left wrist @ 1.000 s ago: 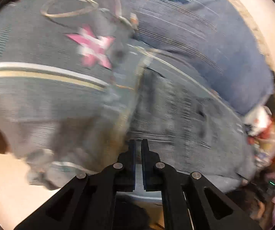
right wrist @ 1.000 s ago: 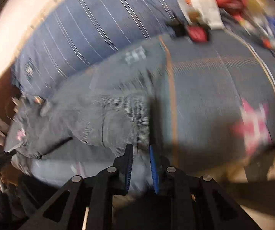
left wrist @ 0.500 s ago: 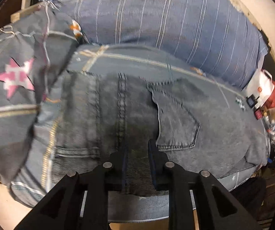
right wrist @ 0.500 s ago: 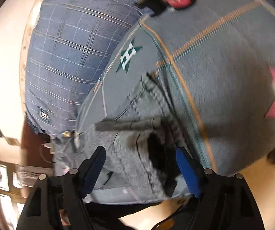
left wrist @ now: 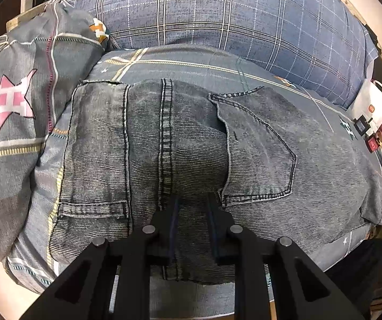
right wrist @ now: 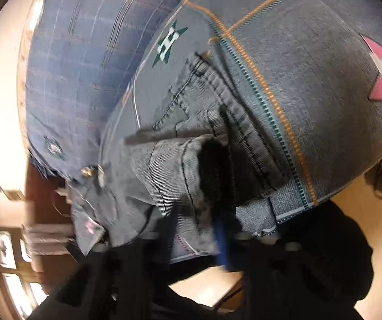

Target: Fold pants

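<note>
- Centrally, folded grey jeans (left wrist: 180, 144) lie flat on a patterned grey quilt (left wrist: 191, 64), back pocket (left wrist: 260, 149) uppermost, before a blue plaid pillow (left wrist: 217, 8).
- Left gripper (left wrist: 192, 202): fingers slightly parted, resting on the denim at the near edge, a narrow strip of cloth between them; pinch cannot be told.
- Right gripper (right wrist: 196, 213): fingers clenched on a bunched fold of the jeans (right wrist: 191, 165) at the quilt's near edge; view blurred.

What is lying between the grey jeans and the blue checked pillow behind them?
In the left wrist view, only a strip of the grey patterned bedsheet separates the jeans from the blue checked pillow; nothing else lies there.
</note>
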A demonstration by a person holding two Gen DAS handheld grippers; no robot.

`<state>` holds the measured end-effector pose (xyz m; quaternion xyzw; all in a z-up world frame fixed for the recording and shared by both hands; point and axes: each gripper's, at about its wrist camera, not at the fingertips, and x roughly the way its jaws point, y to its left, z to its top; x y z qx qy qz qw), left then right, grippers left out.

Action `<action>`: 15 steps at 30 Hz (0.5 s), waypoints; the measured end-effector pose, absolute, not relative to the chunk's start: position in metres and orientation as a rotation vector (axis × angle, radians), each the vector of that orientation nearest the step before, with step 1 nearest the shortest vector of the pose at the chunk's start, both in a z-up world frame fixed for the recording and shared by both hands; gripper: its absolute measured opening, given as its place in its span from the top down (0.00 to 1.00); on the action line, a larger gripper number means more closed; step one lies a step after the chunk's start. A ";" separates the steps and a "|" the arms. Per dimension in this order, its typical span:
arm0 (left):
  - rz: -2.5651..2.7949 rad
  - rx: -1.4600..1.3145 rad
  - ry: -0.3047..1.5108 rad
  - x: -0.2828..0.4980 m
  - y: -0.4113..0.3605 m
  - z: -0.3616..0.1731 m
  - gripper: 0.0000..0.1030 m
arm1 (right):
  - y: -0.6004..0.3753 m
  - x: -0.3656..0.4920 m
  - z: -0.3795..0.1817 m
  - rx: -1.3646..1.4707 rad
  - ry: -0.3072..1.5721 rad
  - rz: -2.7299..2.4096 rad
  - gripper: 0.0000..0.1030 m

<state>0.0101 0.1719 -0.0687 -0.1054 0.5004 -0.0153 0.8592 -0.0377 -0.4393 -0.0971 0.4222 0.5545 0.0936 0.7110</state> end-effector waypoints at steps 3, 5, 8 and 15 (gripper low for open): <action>-0.036 -0.224 1.058 0.013 0.174 -0.072 0.80 | -0.429 -0.027 -0.071 0.846 1.188 0.226 0.95; -0.035 -0.224 1.065 0.014 0.174 -0.073 0.80 | -0.427 -0.011 -0.043 0.797 1.140 0.238 0.95; -0.032 -0.228 1.064 0.014 0.174 -0.073 0.80 | -0.424 0.026 0.014 0.699 1.035 0.240 0.95; -0.055 -0.251 1.056 0.012 0.179 -0.076 0.79 | -0.416 0.015 0.087 0.556 0.804 0.218 0.95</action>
